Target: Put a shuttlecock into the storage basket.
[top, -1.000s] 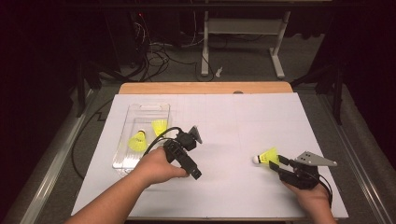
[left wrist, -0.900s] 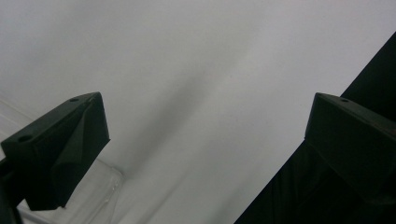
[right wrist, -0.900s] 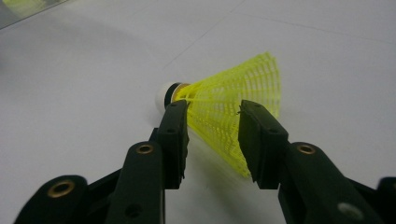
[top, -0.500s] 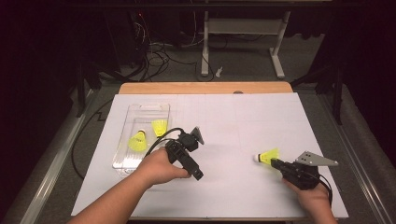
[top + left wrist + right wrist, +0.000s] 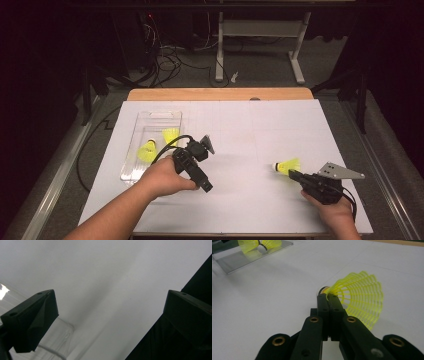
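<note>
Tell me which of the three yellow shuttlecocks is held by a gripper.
The lone shuttlecock on the white sheet at the right, pinched at its skirt by the right gripper. The other two lie in the clear tray, untouched.

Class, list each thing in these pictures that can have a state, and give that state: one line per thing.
Right claw: shut on the shuttlecock's skirt.
Held shuttlecock: gripped at the skirt edge, low over the table.
Left claw: open, holding nothing.
Clear tray: lidless, flat on the table.
Two tray shuttlecocks: lying loose inside the tray.

Beyond the white-covered table (image 5: pixel 280 125), a dark room holds a grey desk frame (image 5: pixel 260 30) and tangled floor cables (image 5: pixel 170 55).
</note>
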